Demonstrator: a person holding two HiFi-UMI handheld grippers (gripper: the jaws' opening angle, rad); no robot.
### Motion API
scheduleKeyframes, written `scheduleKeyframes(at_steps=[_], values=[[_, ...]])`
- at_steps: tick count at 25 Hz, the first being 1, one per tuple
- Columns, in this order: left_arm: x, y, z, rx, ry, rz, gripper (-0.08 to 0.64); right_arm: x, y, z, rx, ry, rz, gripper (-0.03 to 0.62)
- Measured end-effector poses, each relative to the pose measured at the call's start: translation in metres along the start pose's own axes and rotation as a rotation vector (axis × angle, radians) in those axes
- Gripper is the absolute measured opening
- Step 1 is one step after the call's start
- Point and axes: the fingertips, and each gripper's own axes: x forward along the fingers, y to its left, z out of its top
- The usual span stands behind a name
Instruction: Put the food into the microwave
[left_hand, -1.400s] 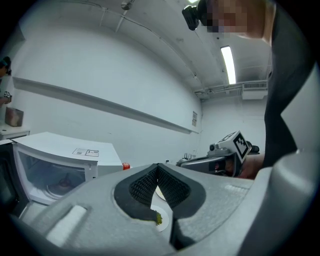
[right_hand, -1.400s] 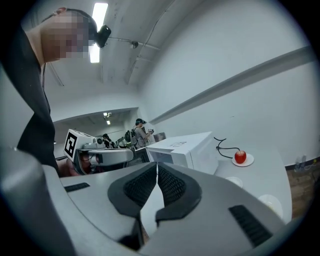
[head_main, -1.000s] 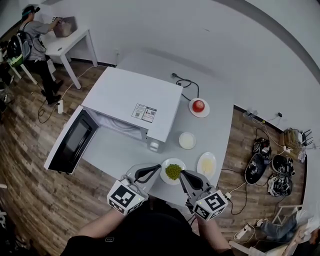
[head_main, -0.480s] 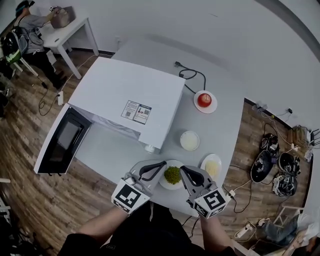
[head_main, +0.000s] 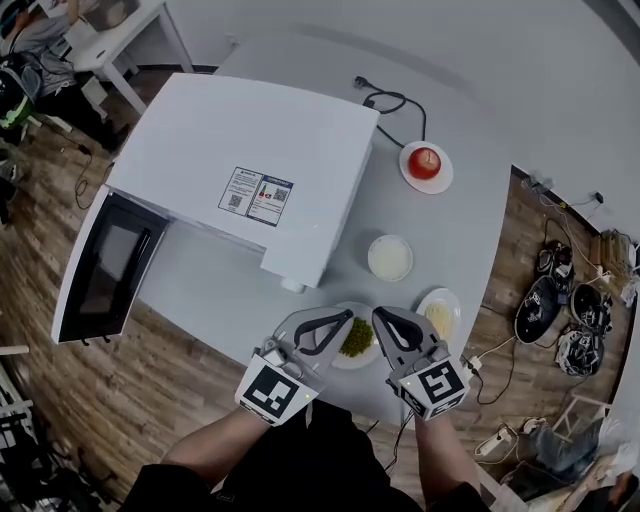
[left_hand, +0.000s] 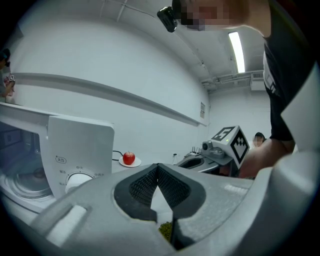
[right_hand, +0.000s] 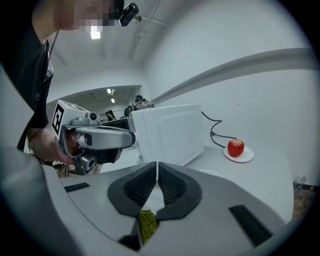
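Observation:
A white plate of green food (head_main: 357, 338) lies on the grey table near its front edge. My left gripper (head_main: 345, 320) and right gripper (head_main: 380, 316) flank it, their tips over its left and right rims. In the left gripper view the left gripper (left_hand: 157, 167) is shut, its tips meeting, with green food (left_hand: 165, 231) showing through the gap behind them. The right gripper (right_hand: 157, 165) looks the same, with green food (right_hand: 147, 222) below. I see nothing clamped in either. The white microwave (head_main: 250, 150) stands to the left with its door (head_main: 105, 265) swung open.
A small white bowl (head_main: 390, 257) and a plate of pale yellow food (head_main: 440, 312) sit just right of the green plate. An apple on a plate (head_main: 426, 162) and a black cord (head_main: 395, 100) lie further back. Cables and gear litter the floor at right.
Both grippers have sunk closer to the table on either side of the green plate, still shut. The plate has stayed where it was, and the head view has shifted.

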Motion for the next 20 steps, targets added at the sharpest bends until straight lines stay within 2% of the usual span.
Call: scheduleKeyframes(at_steps=[5, 8, 11, 13, 15, 18, 20], values=[[0.000, 0.005, -0.011, 0.046, 0.007, 0.017, 0.006, 0.010, -0.009, -0.019, -0.035, 0.056, 0.017, 0.018], [0.004, 0.010, -0.023, 0.046, 0.014, 0.025, 0.007, 0.020, -0.017, -0.029, -0.057, 0.073, 0.026, 0.018], [0.009, 0.012, -0.033, 0.049, 0.029, 0.024, 0.007, 0.031, -0.027, -0.039, -0.075, 0.095, 0.003, 0.028], [0.010, 0.012, -0.038, 0.054, 0.038, 0.025, 0.006, 0.037, -0.034, -0.047, -0.115, 0.122, -0.036, 0.069], [0.010, 0.011, -0.041, 0.059, 0.042, 0.028, 0.006, 0.043, -0.044, -0.056, -0.229, 0.179, -0.091, 0.091], [0.009, 0.009, -0.045, 0.052, 0.045, 0.030, 0.007, 0.053, -0.058, -0.067, -0.452, 0.291, -0.155, 0.114], [0.008, 0.008, -0.049, 0.041, 0.050, 0.030, 0.006, 0.059, -0.063, -0.072, -0.537, 0.338, -0.170, 0.120]])
